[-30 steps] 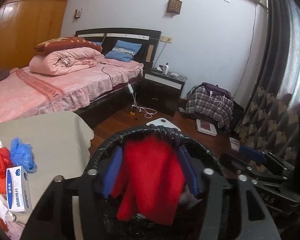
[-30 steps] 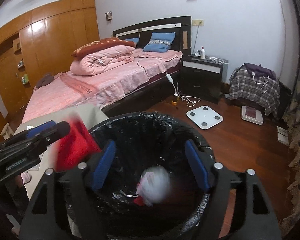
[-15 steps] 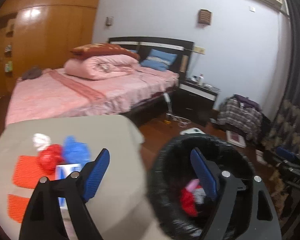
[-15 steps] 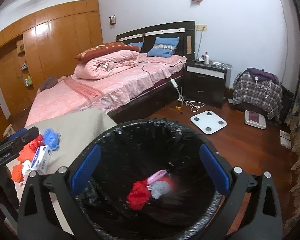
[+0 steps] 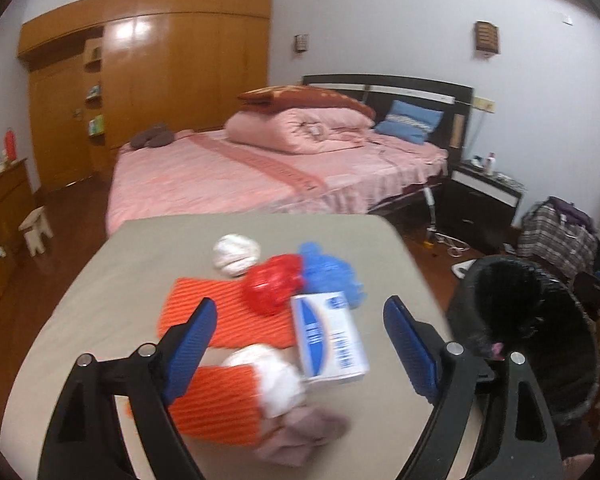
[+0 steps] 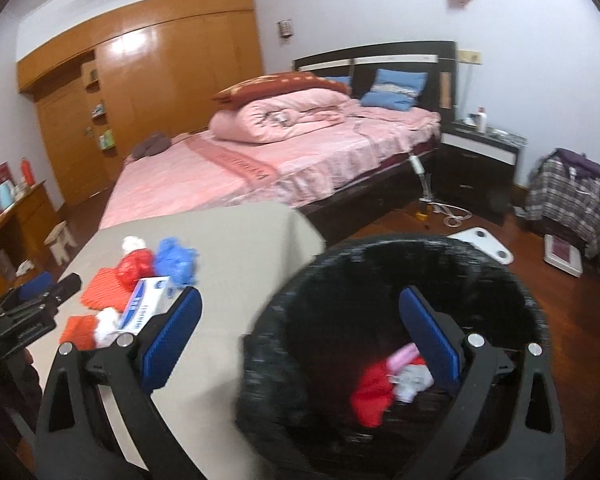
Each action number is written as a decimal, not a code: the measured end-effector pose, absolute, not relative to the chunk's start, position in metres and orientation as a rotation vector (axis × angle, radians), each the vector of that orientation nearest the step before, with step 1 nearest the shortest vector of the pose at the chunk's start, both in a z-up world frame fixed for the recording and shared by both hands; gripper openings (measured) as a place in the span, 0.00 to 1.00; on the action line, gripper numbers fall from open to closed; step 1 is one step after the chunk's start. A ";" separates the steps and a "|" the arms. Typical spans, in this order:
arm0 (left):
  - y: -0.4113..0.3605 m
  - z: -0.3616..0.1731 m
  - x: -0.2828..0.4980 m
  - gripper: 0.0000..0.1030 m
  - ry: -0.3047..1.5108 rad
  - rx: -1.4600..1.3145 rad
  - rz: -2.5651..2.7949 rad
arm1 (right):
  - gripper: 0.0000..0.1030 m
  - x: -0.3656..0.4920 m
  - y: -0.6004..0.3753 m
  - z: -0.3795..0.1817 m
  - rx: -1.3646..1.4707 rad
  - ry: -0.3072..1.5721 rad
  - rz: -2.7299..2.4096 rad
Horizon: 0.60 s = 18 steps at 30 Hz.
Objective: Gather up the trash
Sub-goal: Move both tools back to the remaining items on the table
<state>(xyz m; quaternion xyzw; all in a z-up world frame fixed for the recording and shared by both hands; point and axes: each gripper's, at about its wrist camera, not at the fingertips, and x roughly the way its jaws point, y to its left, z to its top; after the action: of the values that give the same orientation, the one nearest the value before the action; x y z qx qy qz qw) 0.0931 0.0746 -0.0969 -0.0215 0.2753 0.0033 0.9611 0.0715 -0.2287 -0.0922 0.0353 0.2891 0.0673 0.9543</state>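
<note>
A black-lined trash bin [image 6: 512, 292] stands beside a beige table [image 5: 140, 264]; red, pink and white scraps [image 6: 384, 384] lie in it. On the table lie a white-and-blue box [image 5: 330, 338], a red bag [image 5: 274, 284], a blue bag [image 5: 328, 270], white wads [image 5: 236, 254], two orange ribbed mats [image 5: 216, 314] and a pinkish cloth [image 5: 300, 432]. My left gripper [image 5: 298, 348] is open and empty above the pile. My right gripper [image 6: 300, 336] is open and empty, straddling the bin's near rim. The left gripper also shows in the right wrist view [image 6: 36, 300].
A pink bed [image 5: 268, 168] stands behind the table, with a dark nightstand [image 6: 480, 160] to its right. A white scale [image 6: 488, 244] and a cable lie on the wooden floor. A plaid-covered pile [image 6: 572, 196] sits by the wall. Wooden wardrobes [image 5: 148, 80] line the left.
My left gripper let the red piece drop into the bin, opened, and swung left over the table's pile. My right gripper opened wider and shifted left over the bin's rim.
</note>
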 end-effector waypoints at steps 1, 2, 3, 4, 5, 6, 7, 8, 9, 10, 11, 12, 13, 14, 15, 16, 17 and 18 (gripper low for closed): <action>0.081 -0.099 0.092 0.81 0.560 -0.044 0.021 | 0.94 0.074 -0.218 -0.094 0.065 0.588 0.153; 0.088 -0.102 0.091 0.81 0.563 -0.041 0.039 | 0.94 0.075 -0.210 -0.095 0.061 0.591 0.166; 0.094 -0.106 0.090 0.81 0.568 -0.037 0.055 | 0.94 0.078 -0.197 -0.098 0.059 0.598 0.186; 0.100 -0.109 0.089 0.81 0.572 -0.036 0.067 | 0.94 0.080 -0.190 -0.100 0.058 0.603 0.197; 0.106 -0.112 0.088 0.81 0.576 -0.037 0.077 | 0.94 0.082 -0.182 -0.102 0.055 0.610 0.207; 0.112 -0.116 0.087 0.81 0.583 -0.037 0.090 | 0.94 0.085 -0.171 -0.107 0.052 0.623 0.224; 0.118 -0.119 0.086 0.81 0.589 -0.036 0.101 | 0.94 0.087 -0.163 -0.110 0.051 0.629 0.234; 0.123 -0.122 0.085 0.81 0.596 -0.036 0.109 | 0.94 0.089 -0.156 -0.113 0.048 0.636 0.242; 0.129 -0.126 0.085 0.81 0.609 -0.040 0.116 | 0.94 0.091 -0.148 -0.116 0.043 0.647 0.252; 0.132 -0.129 0.083 0.81 0.614 -0.044 0.120 | 0.94 0.094 -0.139 -0.120 0.037 0.658 0.264; 0.137 -0.133 0.082 0.81 0.618 -0.049 0.128 | 0.94 0.096 -0.131 -0.123 0.029 0.661 0.271; 0.139 -0.134 0.081 0.81 0.620 -0.051 0.134 | 0.94 0.098 -0.123 -0.126 0.017 0.663 0.278; 0.142 -0.137 0.080 0.81 0.624 -0.055 0.141 | 0.94 0.100 -0.114 -0.130 -0.002 0.666 0.285; 0.145 -0.139 0.080 0.81 0.626 -0.060 0.148 | 0.94 0.102 -0.108 -0.134 -0.015 0.673 0.291; 0.148 -0.142 0.079 0.81 0.628 -0.066 0.155 | 0.94 0.105 -0.098 -0.139 -0.027 0.686 0.302; 0.153 -0.144 0.079 0.81 0.631 -0.071 0.161 | 0.94 0.106 -0.093 -0.143 -0.032 0.693 0.308; 0.157 -0.147 0.079 0.81 0.636 -0.078 0.169 | 0.94 0.108 -0.088 -0.146 -0.038 0.701 0.313; 0.161 -0.149 0.078 0.81 0.638 -0.084 0.174 | 0.94 0.110 -0.083 -0.150 -0.044 0.710 0.317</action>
<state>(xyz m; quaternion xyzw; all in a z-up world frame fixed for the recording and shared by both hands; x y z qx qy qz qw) 0.0778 0.1607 -0.1493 -0.0413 0.3132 0.0855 0.9449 0.1099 -0.0835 -0.1504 -0.0216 0.3462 0.1547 0.9251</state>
